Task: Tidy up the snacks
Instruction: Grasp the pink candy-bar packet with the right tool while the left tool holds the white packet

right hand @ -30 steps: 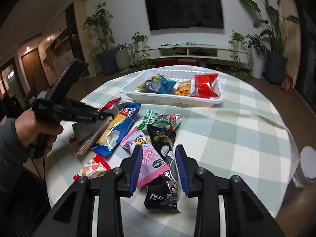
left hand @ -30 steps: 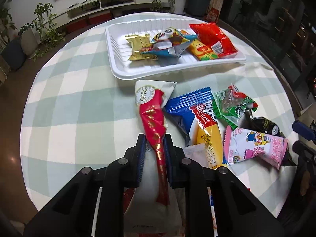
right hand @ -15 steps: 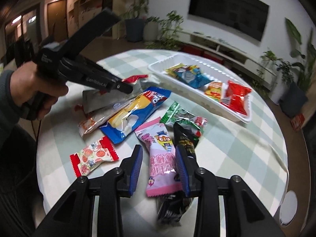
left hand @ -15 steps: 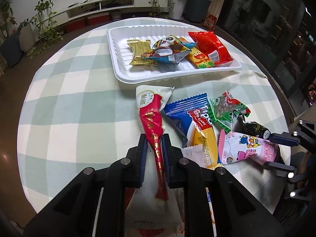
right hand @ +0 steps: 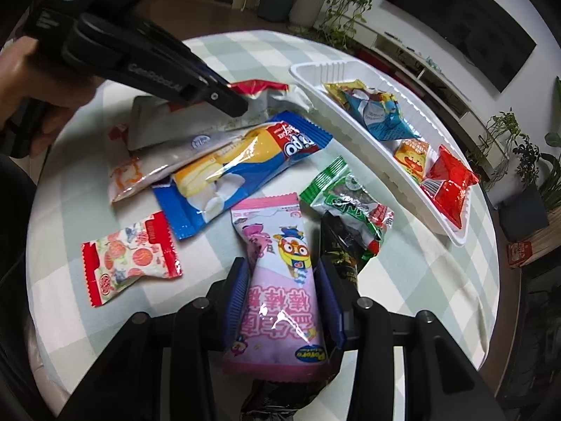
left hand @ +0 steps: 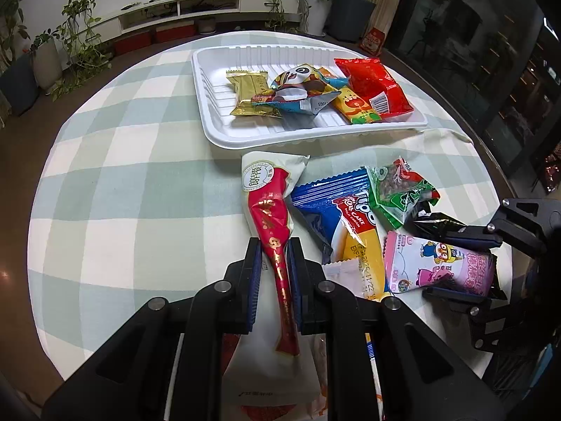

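My left gripper [left hand: 273,256] is shut on a long white packet with a red band [left hand: 268,207], which lies on the checked tablecloth just short of the white tray [left hand: 224,129]. The right wrist view shows that gripper [right hand: 242,107] at upper left, pinching the same packet [right hand: 259,87]. My right gripper [right hand: 282,280] stands astride a pink cartoon packet [right hand: 277,245] lying flat on the table. Its jaws are opening, and the packet sits between the blue pads without being squeezed. In the left wrist view the right gripper [left hand: 436,265] is at the far right, over the pink packet [left hand: 420,263].
The tray [right hand: 403,182] holds several packets: gold, blue, orange and red. Loose beside the pink one lie a blue roll-cake packet [right hand: 245,161], a green packet [right hand: 347,193], a black one [right hand: 340,245] and a small red-and-white packet [right hand: 129,259]. A hand [right hand: 35,80] holds the left gripper.
My right gripper rolled and came down over the pink packet, its jaws widening to either side of it. The left gripper kept still, gripping the red-banded packet.
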### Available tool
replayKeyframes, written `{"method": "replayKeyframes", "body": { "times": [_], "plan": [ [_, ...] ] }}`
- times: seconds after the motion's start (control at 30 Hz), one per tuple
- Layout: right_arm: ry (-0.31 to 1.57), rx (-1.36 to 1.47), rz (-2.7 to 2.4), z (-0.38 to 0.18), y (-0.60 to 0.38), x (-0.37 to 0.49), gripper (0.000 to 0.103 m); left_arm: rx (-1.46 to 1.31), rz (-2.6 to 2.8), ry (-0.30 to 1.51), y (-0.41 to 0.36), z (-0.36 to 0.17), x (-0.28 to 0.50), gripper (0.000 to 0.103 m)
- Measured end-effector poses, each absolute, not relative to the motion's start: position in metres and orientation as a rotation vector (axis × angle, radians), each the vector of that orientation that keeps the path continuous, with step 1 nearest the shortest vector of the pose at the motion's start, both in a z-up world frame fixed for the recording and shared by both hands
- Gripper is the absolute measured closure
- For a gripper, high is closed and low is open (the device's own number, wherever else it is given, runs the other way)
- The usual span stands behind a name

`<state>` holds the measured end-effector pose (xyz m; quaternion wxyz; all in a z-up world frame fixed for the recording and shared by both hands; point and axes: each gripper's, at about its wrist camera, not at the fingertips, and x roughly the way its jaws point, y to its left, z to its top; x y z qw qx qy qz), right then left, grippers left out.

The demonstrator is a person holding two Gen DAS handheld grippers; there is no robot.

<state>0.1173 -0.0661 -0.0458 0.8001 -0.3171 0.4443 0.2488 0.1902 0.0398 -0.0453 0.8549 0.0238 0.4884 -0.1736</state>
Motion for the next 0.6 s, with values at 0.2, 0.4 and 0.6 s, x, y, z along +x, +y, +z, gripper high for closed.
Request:
{"method": "replayKeyframes", "body": {
  "times": [0.2, 0.4, 0.6],
  "plan": [
    [0.983, -0.763, 0.541, -0.052, -0.057, 0.114, 0.068, 0.050, -0.364, 1.026, 0.039, -0.044, 0.189, 0.089],
    [0.987, -0.688, 0.527, -0.049, -0.060, 0.111, 0.075, 0.051, -0.376, 1.026, 0.036, -0.044, 0.189, 0.089],
    [0.955, -0.454, 0.545, -0.033, -0.074, 0.107, 0.075, 0.040, -0.372, 1.010, 0.038, -0.040, 0.188, 0.089]
  ]
}}
